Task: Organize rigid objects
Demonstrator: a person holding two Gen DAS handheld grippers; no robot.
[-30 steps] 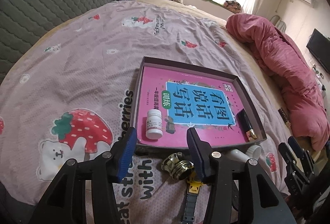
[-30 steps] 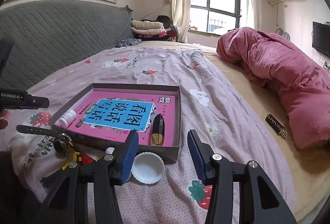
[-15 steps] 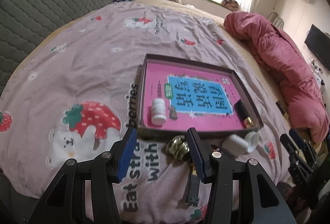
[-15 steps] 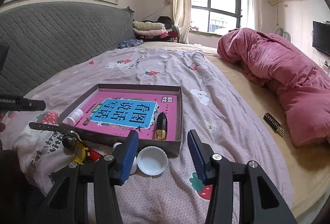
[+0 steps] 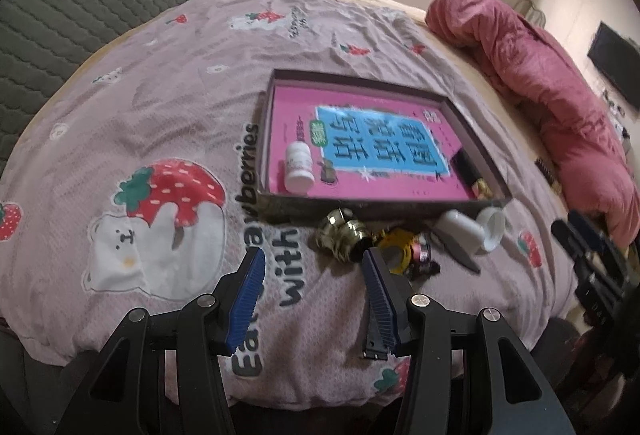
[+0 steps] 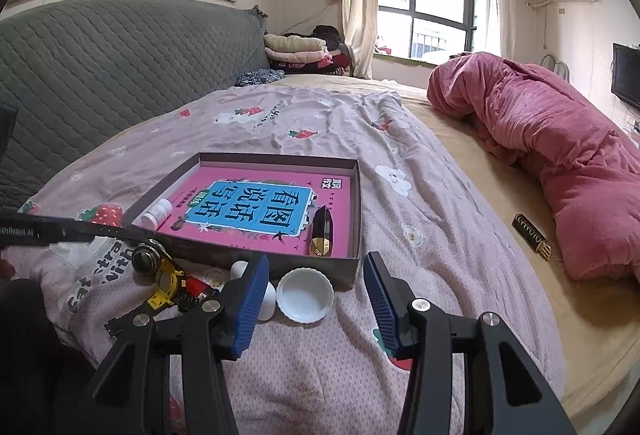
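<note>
1. Since a second ago the left claw [image 5: 312,299] has drawn back toward the bed's near edge, so the clutter in front of the tray now lies beyond its fingertips rather than between them; the right claw [image 6: 314,305] has kept its place.
2. Both claws stand open with nothing between the blue pads.
3. On the bed [image 5: 168,83], spread with a strawberry-print sheet, a shallow dark tray [image 6: 357,203] holds a pink book [image 6: 256,209].
4. Inside the tray a small white bottle [image 5: 298,166] lies on its side near the left corner, and a black-and-gold tube [image 6: 322,233] lies along the right wall.
5. Just outside the tray's near wall sit a brass knob [image 5: 342,235], a yellow watch [image 5: 396,249] with a black strap, and a small red item [image 6: 198,285] beside it.
6. To their right a white bottle [image 5: 460,231] lies on its side, with its white cap [image 6: 305,295] open side up just beside it.
7. A dark comb-like piece [image 6: 532,235] lies well apart, by the pink quilt [image 6: 552,139].
</note>
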